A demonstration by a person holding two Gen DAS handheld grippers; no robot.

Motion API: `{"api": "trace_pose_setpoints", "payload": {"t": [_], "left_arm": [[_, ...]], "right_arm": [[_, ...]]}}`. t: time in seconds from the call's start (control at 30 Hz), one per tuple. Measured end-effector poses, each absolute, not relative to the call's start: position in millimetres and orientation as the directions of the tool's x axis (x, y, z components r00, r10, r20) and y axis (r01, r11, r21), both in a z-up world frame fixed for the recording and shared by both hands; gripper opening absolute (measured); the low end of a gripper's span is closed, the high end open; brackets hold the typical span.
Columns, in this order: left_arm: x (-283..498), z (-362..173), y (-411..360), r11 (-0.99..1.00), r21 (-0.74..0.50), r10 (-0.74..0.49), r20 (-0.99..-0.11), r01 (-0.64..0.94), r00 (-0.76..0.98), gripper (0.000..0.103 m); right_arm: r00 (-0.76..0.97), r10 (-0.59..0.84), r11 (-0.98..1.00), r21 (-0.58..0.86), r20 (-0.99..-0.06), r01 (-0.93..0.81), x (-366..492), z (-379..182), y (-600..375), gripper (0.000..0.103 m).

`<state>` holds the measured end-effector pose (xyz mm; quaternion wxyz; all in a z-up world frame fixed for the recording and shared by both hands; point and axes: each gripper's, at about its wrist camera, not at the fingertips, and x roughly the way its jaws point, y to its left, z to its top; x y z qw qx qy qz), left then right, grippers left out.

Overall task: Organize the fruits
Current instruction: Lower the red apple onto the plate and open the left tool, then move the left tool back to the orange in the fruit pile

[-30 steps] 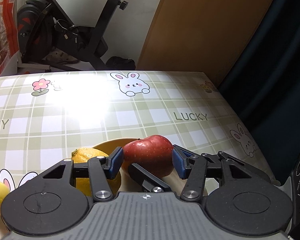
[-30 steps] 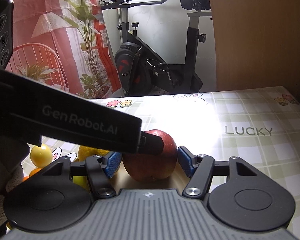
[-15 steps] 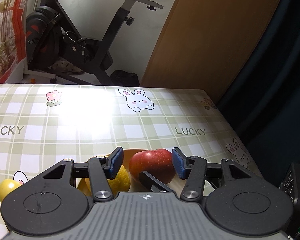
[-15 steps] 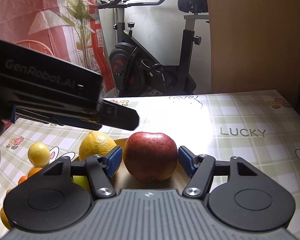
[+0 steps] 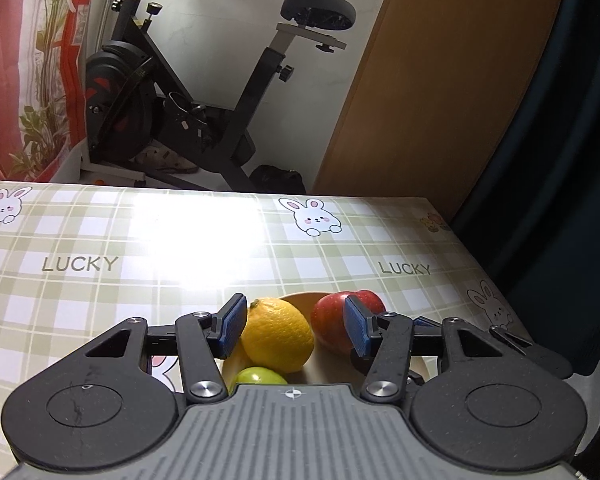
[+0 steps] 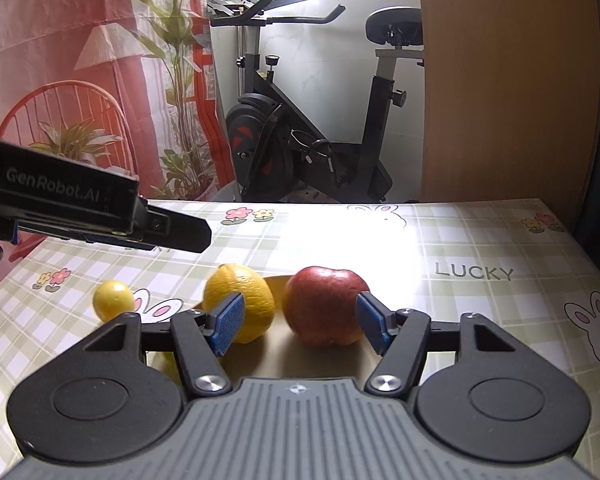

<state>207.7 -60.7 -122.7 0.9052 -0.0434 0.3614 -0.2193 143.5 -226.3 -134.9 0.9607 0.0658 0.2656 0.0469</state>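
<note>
- The red apple [image 6: 325, 305] sits in a shallow tan bowl [image 5: 300, 300] on the desk [image 6: 480, 240], on the bowl's right side in both wrist views.
- An orange [image 6: 240, 300] lies just left of the apple in the same bowl; the two are close, though whether they touch cannot be told.
- A small green fruit [image 5: 260, 376] shows at the bowl's near edge in the left wrist view, partly hidden by the claw body.
- A small yellow fruit [image 6: 113, 301] rests on the desk outside the bowl, to the left of the orange.
- The right claw [image 6: 300, 324] is released, its blue pads [image 6: 229, 322] spread wide and holding nothing; the apple shows in the gap between them.
- The left claw [image 5: 296, 330] is likewise released and empty, raised above the bowl, with the orange seen between its pads.
- From the right wrist view the left claw's dark body reaches in from the left edge, above the desk and clear of the fruit.
- The desk wears a green plaid cloth printed with rabbits and the word LUCKY.
- An exercise bike [image 6: 312, 140] stands beyond the desk's far edge, beside a wooden panel [image 5: 440, 100].
</note>
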Motion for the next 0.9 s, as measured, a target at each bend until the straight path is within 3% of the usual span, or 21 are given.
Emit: {"api": "trace_pose_setpoints", "payload": {"t": [0.63,0.9], "left_arm": [[146,-92,9,0.955,-0.055,-0.275,-0.532,0.292,0.801,0.057],[125,-99,30,0.966,-0.092,-0.252,-0.527,0.24,0.812,0.057]], "right_arm": [[0.886,0.18,0.973,0.21,-0.427,-0.097,102,-112,-171,0.066],[0.882,0.224,0.966,0.216,-0.415,-0.144,80,-126,-156,0.066]]}}
